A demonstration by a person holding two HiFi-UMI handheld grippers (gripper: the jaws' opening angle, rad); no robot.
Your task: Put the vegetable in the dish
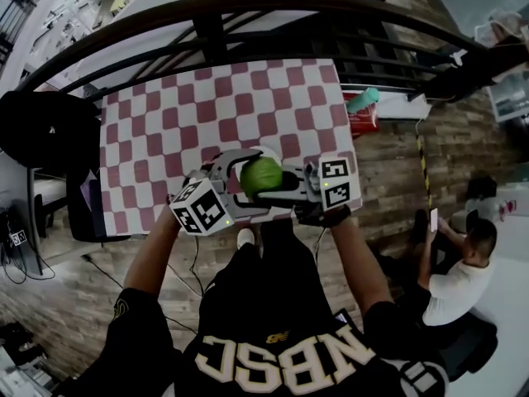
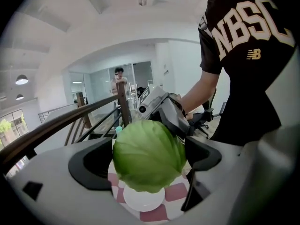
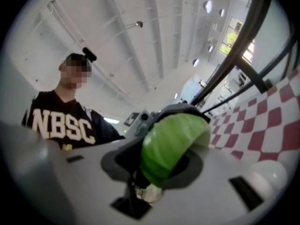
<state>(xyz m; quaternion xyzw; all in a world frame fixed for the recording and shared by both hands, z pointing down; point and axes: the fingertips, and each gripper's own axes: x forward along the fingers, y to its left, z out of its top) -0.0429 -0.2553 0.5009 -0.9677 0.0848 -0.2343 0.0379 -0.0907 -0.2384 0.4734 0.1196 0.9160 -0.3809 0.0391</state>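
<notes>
Cabbage (image 1: 261,176): green, round, over the white dish (image 2: 143,201); contact unclear.
Right tongs (image 3: 164,161): pinching the cabbage.
Left tongs (image 2: 147,156): spread wide around the cabbage, pads clear of it.
Desk (image 1: 165,114): red-and-white checked top, carries the white dish.

the cabbage (image 1: 261,174) looks smooth and veined, the dish (image 2: 143,198) glossy, the tablecloth (image 1: 165,114) matt.

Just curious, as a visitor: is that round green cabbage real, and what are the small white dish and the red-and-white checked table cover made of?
Round green cabbage: veined leaves, even matte green; real or a plastic replica, I cannot tell. Small white dish: smooth, plain; ceramic or plastic. Red-and-white checked table cover: lies flat and thin; likely cloth or vinyl.
</notes>
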